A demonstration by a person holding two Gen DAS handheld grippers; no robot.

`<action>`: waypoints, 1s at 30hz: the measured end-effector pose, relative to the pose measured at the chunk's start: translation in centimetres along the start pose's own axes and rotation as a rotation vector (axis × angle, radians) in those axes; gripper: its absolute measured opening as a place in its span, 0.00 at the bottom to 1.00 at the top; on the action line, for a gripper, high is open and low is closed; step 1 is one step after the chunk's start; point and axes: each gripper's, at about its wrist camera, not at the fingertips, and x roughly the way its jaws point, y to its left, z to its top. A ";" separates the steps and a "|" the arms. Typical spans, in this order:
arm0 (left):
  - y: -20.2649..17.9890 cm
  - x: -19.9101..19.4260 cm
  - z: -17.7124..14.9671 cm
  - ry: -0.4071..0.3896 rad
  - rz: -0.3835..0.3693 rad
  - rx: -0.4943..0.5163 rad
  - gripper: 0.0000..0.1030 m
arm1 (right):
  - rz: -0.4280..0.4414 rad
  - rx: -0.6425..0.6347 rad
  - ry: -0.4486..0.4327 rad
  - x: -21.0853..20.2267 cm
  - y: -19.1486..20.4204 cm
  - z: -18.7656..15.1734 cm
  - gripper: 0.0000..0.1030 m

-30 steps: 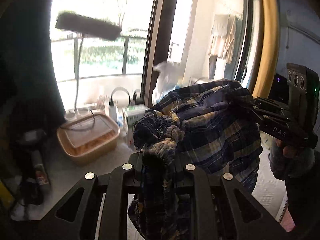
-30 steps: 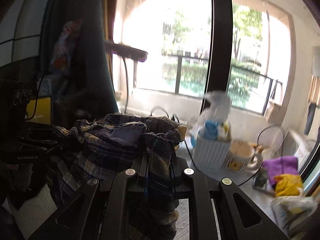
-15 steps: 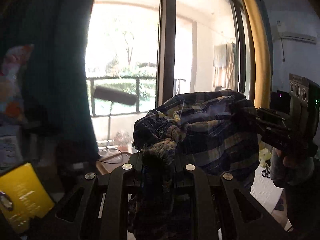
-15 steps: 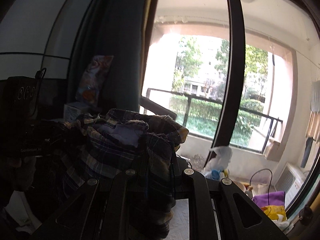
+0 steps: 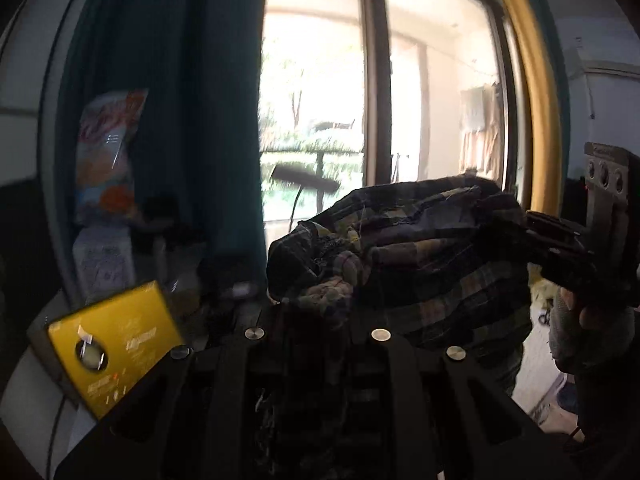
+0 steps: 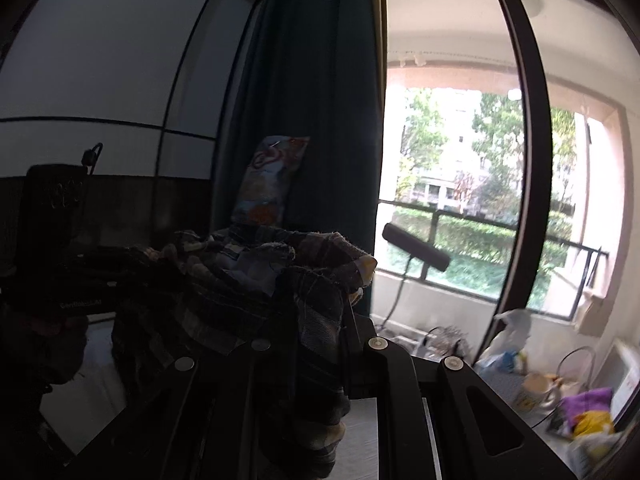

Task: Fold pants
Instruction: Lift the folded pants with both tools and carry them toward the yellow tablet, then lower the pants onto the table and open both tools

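Observation:
Dark plaid pants (image 5: 420,248) hang bunched in the air between both grippers. My left gripper (image 5: 316,312) is shut on one bundle of the fabric, which drapes down between its fingers. At the right edge of the left wrist view, my right gripper (image 5: 532,232) bites the other end, with a gloved hand (image 5: 580,328) below it. In the right wrist view the same pants (image 6: 248,276) are clamped in my right gripper (image 6: 320,320), and the left gripper (image 6: 132,264) holds their far end at the left, in deep shadow.
A tall window with a dark frame (image 6: 520,160) and a teal curtain (image 5: 188,120) stand ahead. A yellow box (image 5: 112,344) sits low left. A snack bag (image 6: 272,180) leans on the curtain. A lamp head (image 6: 416,248), mug (image 6: 536,390) and clutter (image 6: 588,416) fill the sill at the right.
Both grippers have swung sideways and upward together with the pants held between them. The table clutter has slid out of the left wrist view; the curtain and yellow box have come in.

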 end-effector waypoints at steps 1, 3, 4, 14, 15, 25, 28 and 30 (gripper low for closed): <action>0.6 0.1 -0.5 0.022 0.007 -0.012 0.17 | 0.017 0.014 0.017 0.8 0.5 -0.6 0.15; 2.3 1.5 -1.9 0.081 0.028 -0.044 0.17 | 0.042 0.045 0.066 2.9 0.9 -2.1 0.15; 3.2 2.7 -2.7 0.113 0.039 -0.054 0.17 | 0.050 0.060 0.096 4.6 0.9 -3.3 0.15; 10.0 15.5 -10.4 0.384 0.068 -0.173 0.17 | 0.066 0.261 0.365 20.6 -2.8 -13.8 0.15; 10.3 16.4 -10.5 0.399 0.071 -0.169 0.17 | 0.066 0.264 0.382 21.4 -2.9 -14.2 0.15; 11.2 20.3 -12.7 0.486 0.087 -0.172 0.29 | 0.054 0.355 0.566 27.6 -5.6 -19.4 0.15; 12.0 20.2 -13.0 0.482 0.124 -0.204 0.53 | 0.054 0.368 0.587 28.2 -5.9 -20.2 0.15; 12.5 20.0 -13.3 0.484 0.144 -0.212 0.62 | 0.048 0.355 0.595 28.2 -5.8 -20.3 0.23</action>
